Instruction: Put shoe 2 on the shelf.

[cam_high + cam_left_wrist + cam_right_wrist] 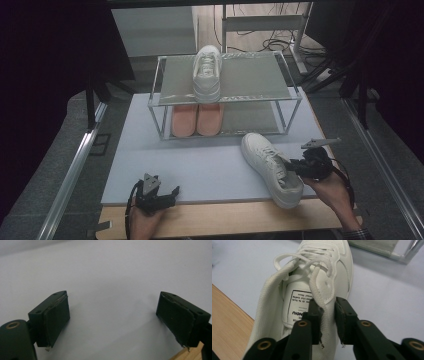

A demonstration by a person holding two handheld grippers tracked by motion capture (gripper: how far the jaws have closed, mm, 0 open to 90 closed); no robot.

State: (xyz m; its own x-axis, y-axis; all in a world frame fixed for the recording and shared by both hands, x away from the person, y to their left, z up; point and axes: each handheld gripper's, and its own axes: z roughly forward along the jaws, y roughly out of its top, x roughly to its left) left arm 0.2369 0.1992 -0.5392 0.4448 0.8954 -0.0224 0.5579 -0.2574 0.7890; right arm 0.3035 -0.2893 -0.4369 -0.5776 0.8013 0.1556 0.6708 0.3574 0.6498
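The right gripper [328, 322] has its jaws drawn narrow around the side wall of a white sneaker [312, 290] at the collar: one jaw sits inside the shoe's opening, the other outside, and the padded rim runs between the pads, pressed against the inner one, with a slim gap on the outer side. A printed label shows on the insole just ahead of the inner jaw, and the laces lie loose over the tongue. In the high view the right gripper [292, 166] meets this sneaker [270, 167] from the right, near the front right of the pale mat [200, 165]; the shoe's heel reaches the mat's front edge and its toe points toward a two-tier metal shoe rack [260, 80]. The left gripper [112, 315] has its jaws wide apart with nothing between them, over bare mat; in the high view it [172, 192] sits at the mat's front left edge, well apart from the sneaker. On the rack's top shelf stands a second white sneaker [207, 72], and on the lower shelf a pair of pink slippers [196, 120] lies side by side.
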